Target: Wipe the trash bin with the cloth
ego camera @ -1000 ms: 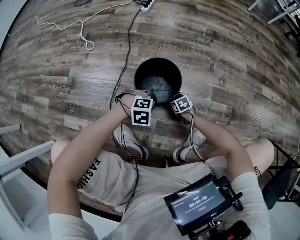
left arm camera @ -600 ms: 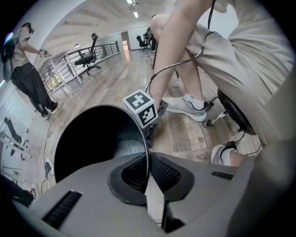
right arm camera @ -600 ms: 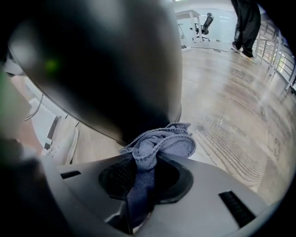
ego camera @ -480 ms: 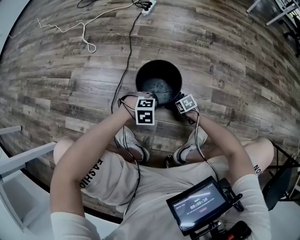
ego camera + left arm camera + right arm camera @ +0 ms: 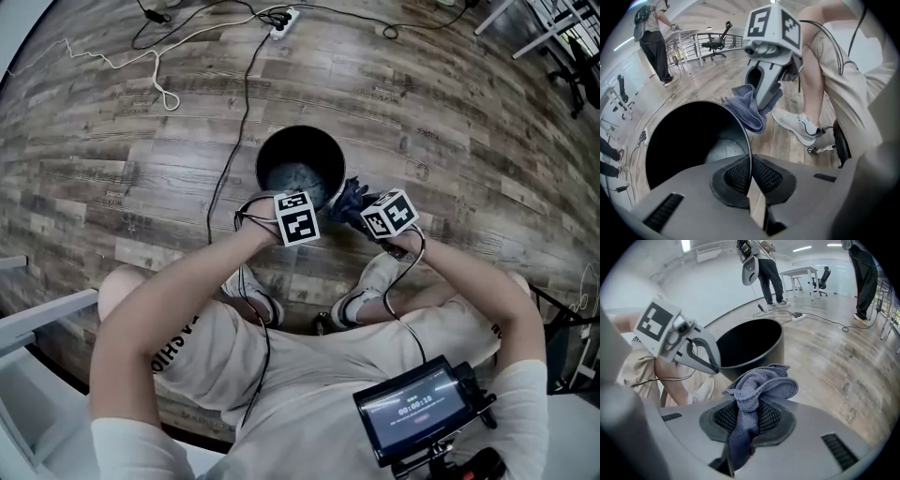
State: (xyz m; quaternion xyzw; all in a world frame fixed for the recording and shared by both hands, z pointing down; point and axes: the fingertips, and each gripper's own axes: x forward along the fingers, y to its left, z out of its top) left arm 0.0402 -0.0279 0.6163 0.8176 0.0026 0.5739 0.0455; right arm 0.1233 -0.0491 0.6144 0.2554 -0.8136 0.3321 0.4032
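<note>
cloth (image 5: 761, 385) | pinched in right claw (image 5: 746, 420) | trash bin (image 5: 679, 140) rim in left claw (image 5: 751, 177)

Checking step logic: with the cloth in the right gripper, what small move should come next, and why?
Probably lower the right gripper so the cloth presses on the trash bin at its rim or outer wall. The cloth is pinched in its jaws yet appears clear of the bin, while the left gripper clamps the rim, steadying it.
</note>
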